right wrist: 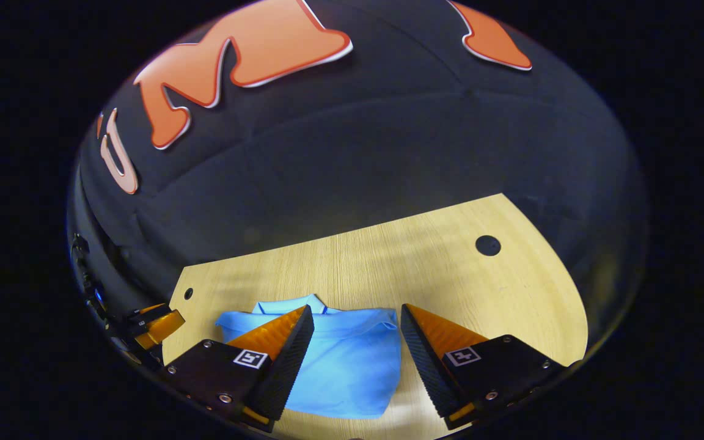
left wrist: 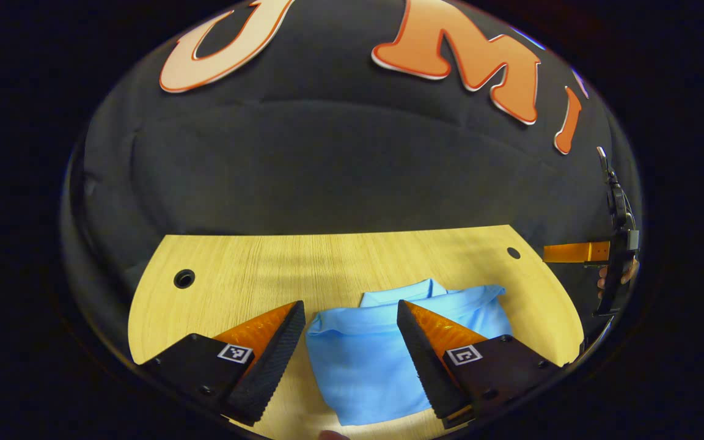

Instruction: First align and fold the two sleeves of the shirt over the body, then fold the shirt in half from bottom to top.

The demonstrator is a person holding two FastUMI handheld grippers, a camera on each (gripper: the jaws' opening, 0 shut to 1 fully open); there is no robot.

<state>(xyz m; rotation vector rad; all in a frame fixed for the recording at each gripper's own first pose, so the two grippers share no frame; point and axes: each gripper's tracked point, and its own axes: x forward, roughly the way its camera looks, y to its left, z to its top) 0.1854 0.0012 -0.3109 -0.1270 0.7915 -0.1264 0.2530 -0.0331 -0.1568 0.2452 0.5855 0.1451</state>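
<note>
A blue shirt (left wrist: 367, 354), folded into a compact bundle, is being seen lying on a wooden table (left wrist: 254, 269). The left gripper (left wrist: 351, 321) is being held above it with its jaws spread wide. The right gripper (left wrist: 572, 252) is being held at the table's far right edge.

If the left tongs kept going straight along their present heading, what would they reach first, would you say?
Most likely the folded blue shirt lying on the wooden table, which sits between the open left tongs; depth is hard to judge.
</note>
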